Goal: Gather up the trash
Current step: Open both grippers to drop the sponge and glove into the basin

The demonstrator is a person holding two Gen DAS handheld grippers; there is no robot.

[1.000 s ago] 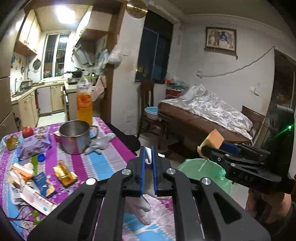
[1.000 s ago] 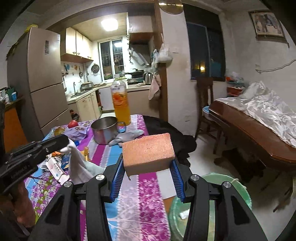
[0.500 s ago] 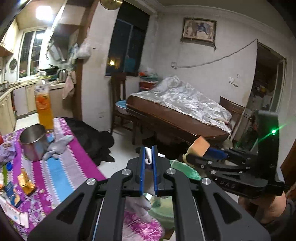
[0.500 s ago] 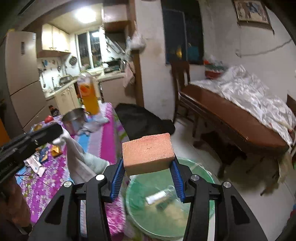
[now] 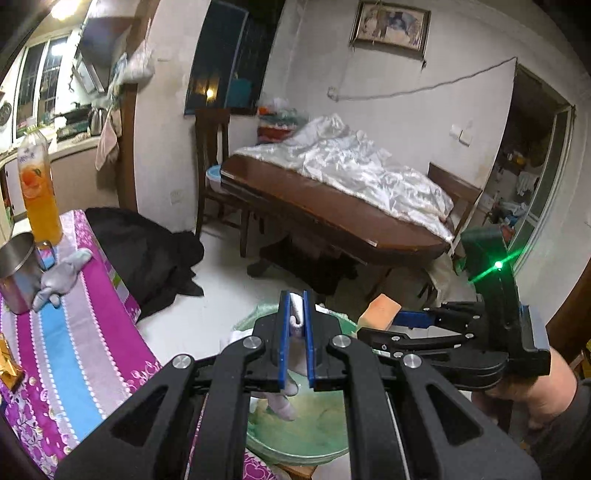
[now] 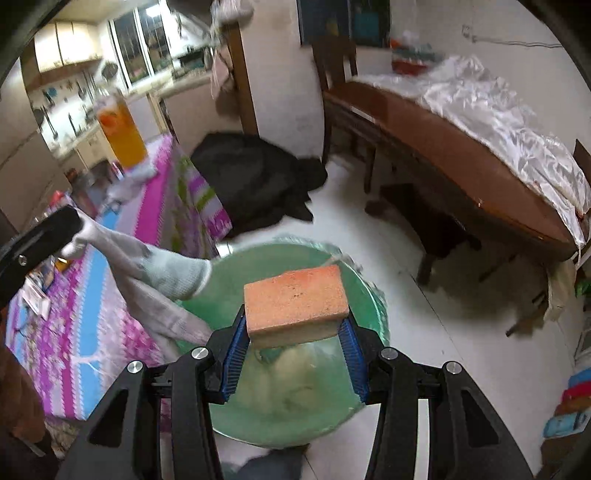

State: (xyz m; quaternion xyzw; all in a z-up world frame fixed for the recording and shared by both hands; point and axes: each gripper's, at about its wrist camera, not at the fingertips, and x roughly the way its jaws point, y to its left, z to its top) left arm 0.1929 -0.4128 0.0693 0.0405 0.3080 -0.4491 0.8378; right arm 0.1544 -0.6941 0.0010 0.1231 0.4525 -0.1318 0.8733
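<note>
White tiled floor (image 5: 221, 295), pale walls, a framed picture (image 5: 391, 22) high up. At left a table under a striped pink-and-blue cloth (image 5: 74, 332), bearing a steel pot (image 5: 16, 273), an orange drink bottle (image 5: 38, 192) and a grey glove (image 5: 59, 273). Beyond, a dark wooden bed frame (image 5: 332, 214) under a crumpled white sheet (image 5: 351, 162), black fabric (image 6: 255, 181) heaped on the floor beside the cloth. Below both tools, a green-lined trash bin (image 6: 354, 398). Left gripper (image 5: 295, 314) clamped tight on a pale work glove (image 6: 162, 273), hanging over the bin's edge. Right gripper (image 6: 295, 328) pinching an orange sponge block (image 6: 295, 299) above the bin's mouth. Bin contents blurred, hard to make out; kitchen at far left smeared; bin rim partly hidden behind the black fingers.
</note>
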